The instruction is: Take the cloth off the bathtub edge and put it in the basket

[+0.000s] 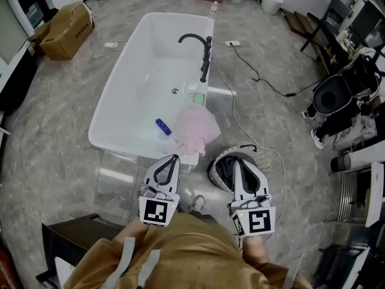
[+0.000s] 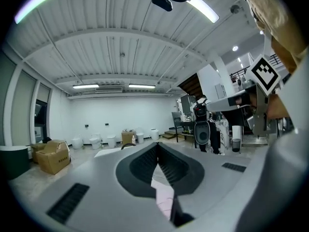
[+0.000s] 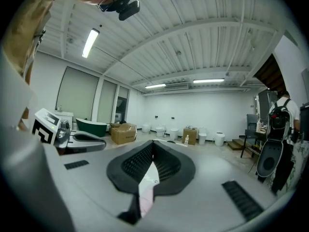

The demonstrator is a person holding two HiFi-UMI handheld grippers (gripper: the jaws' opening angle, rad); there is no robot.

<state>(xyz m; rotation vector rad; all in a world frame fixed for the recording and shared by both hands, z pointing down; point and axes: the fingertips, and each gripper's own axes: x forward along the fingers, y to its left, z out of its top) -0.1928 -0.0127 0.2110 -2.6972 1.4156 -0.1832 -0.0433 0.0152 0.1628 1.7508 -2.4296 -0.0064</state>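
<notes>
The pink cloth (image 1: 197, 128) lies crumpled over the near right corner of the white bathtub (image 1: 120, 101), partly hanging outside it. A dark round basket (image 1: 221, 172) stands on the floor just right of that corner. My left gripper (image 1: 175, 157) is held level just short of the cloth, with its jaws shut and nothing in them. My right gripper (image 1: 235, 161) hovers over the basket, also shut and empty. In the left gripper view the jaw tips (image 2: 158, 145) meet, and the pink cloth (image 2: 164, 197) shows below them. The right gripper view shows its tips (image 3: 153, 143) closed too.
A black faucet (image 1: 203, 53) rises from the tub's right rim, with a green item (image 1: 197, 98) beside it. A blue object (image 1: 163, 126) lies in the tub. Cables (image 1: 252, 71) run over the floor at right. A cardboard box (image 1: 67, 29), a black chair (image 1: 337, 98) and dark furniture (image 1: 72, 239) stand around.
</notes>
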